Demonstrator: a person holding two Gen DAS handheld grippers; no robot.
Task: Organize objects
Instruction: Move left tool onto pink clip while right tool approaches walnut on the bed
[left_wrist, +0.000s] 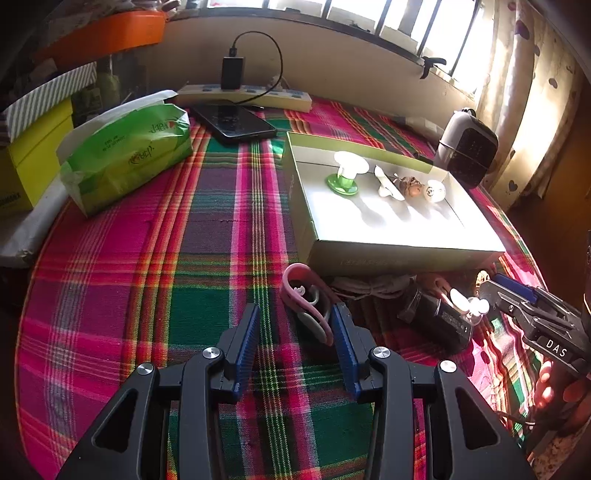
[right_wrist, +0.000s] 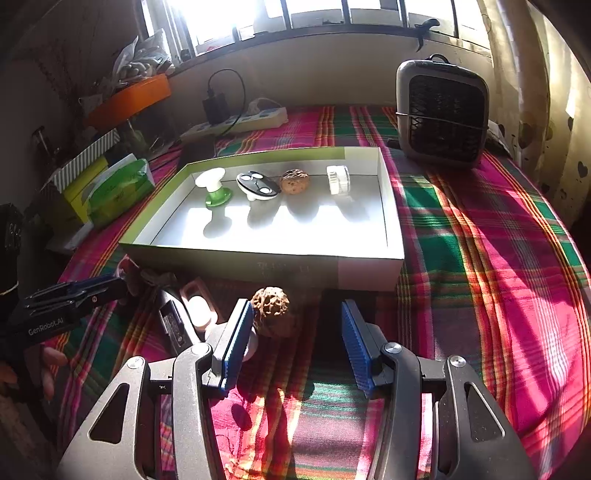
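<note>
Hovering with jaws apart and empty, the right gripper (right_wrist: 295, 343) is lining up on the brown wrinkled walnut (right_wrist: 271, 312) just before the shallow white cardboard box (right_wrist: 369, 275), while the left gripper (left_wrist: 295, 347), also parted, is risking nudging the pink curved plastic clip (left_wrist: 306, 306) away.

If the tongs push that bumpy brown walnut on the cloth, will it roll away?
Probably a little. The walnut looks round, so a nudge may roll it, though its ridges and the plaid cloth should slow it. It looks hard, so the right tongs, standing open around it, likely won't squash it.
</note>
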